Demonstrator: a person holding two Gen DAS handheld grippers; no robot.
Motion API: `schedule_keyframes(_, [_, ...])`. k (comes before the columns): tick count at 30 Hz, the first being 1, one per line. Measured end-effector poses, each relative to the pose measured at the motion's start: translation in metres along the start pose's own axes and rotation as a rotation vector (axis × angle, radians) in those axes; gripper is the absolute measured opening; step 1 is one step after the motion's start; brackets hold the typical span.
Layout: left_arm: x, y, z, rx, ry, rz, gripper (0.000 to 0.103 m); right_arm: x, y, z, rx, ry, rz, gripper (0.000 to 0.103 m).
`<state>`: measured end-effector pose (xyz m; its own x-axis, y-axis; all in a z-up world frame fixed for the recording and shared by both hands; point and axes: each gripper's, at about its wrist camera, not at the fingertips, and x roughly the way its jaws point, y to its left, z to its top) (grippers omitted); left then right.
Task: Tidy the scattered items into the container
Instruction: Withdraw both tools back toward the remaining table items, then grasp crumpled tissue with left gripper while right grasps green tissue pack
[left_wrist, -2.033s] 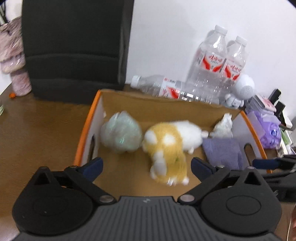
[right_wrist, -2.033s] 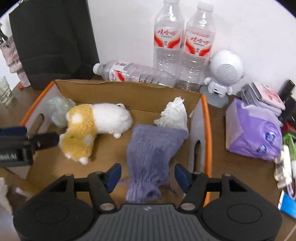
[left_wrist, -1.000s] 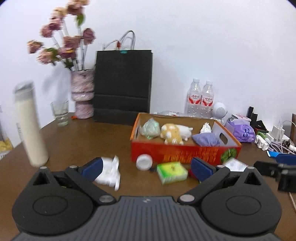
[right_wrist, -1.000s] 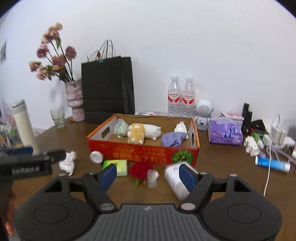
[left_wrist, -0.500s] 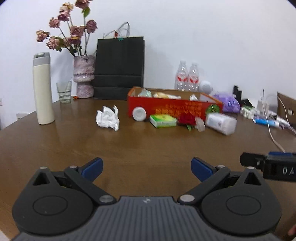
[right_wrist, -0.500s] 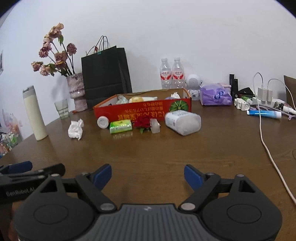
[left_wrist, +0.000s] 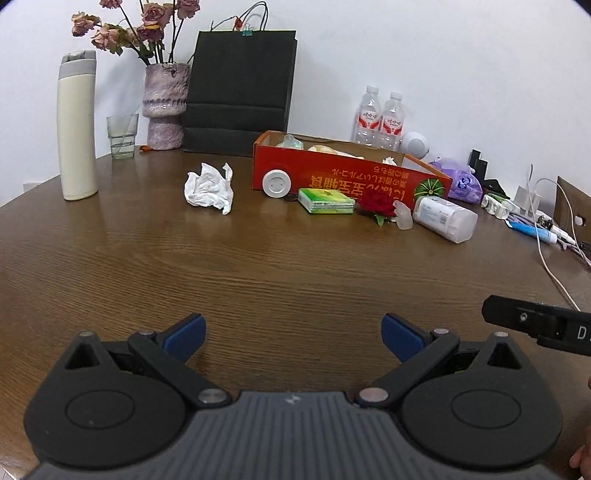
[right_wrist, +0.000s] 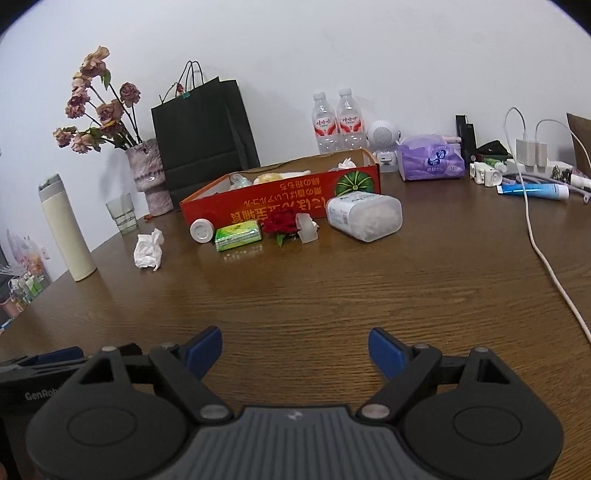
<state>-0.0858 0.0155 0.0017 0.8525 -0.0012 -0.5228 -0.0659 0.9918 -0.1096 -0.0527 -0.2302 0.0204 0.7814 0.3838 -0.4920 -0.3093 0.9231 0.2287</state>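
Observation:
A red cardboard box (left_wrist: 332, 177) (right_wrist: 280, 199) sits far back on the brown table with soft items inside. In front of it lie a crumpled white tissue (left_wrist: 209, 188) (right_wrist: 149, 249), a white round lid (left_wrist: 275, 183) (right_wrist: 201, 230), a green packet (left_wrist: 325, 201) (right_wrist: 238, 234), a red rose (left_wrist: 378, 204) (right_wrist: 280, 222), a small clear cap (left_wrist: 402, 218) (right_wrist: 307, 229) and a clear plastic jar on its side (left_wrist: 445, 218) (right_wrist: 364, 217). My left gripper (left_wrist: 291, 338) and right gripper (right_wrist: 295, 350) are open and empty, low over the near table, far from the items.
A cream thermos (left_wrist: 77, 127), a glass (left_wrist: 122, 136), a flower vase (left_wrist: 164, 107) and a black paper bag (left_wrist: 238, 96) stand at the back left. Water bottles (right_wrist: 336, 122), a purple tissue pack (right_wrist: 430, 162), chargers and a white cable (right_wrist: 543, 254) crowd the right side.
Both grippers have pulled back from over the box to the near side of the table and dropped low. The whole table with the scattered items now shows.

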Motion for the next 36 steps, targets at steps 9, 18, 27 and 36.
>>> schedule_keyframes(9, [0.008, 0.003, 0.003, -0.024, 0.048, -0.032, 0.103, 0.008, -0.003, 0.004, 0.027, 0.046, 0.0, 0.086])
schedule_keyframes(18, [0.024, 0.025, 0.06, 0.063, -0.049, -0.012, 0.103, 0.025, -0.001, 0.037, -0.085, 0.039, -0.051, 0.081])
schedule_keyframes(27, [0.107, 0.064, 0.128, 0.092, -0.037, 0.091, 0.1, 0.09, 0.007, 0.088, -0.189, 0.062, -0.023, 0.053])
schedule_keyframes(36, [0.168, 0.09, 0.145, 0.026, 0.047, 0.108, 0.062, 0.155, 0.016, 0.109, -0.201, 0.107, -0.021, 0.045])
